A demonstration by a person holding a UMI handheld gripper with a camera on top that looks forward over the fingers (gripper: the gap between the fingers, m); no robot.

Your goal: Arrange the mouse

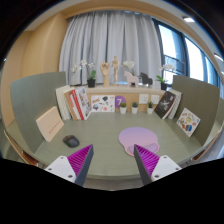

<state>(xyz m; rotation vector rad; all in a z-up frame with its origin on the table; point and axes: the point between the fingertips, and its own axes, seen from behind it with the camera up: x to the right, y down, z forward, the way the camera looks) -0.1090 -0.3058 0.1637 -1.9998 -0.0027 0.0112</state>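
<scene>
A small dark mouse [72, 141] lies on the grey-green desk [105, 132], beyond my left finger and a little to its left. A round pink mouse mat [138, 138] lies on the desk just ahead of my right finger. My gripper [113, 162] is open and empty, held above the desk's near edge, with the magenta pads [82, 159] wide apart. Nothing stands between the fingers.
Books and cards [72, 102] lean along the back of the desk, with small pots [131, 105] beside them. A framed card [48, 123] stands at the left and picture cards [187, 122] at the right. A shelf with plants [112, 75] runs before the curtain.
</scene>
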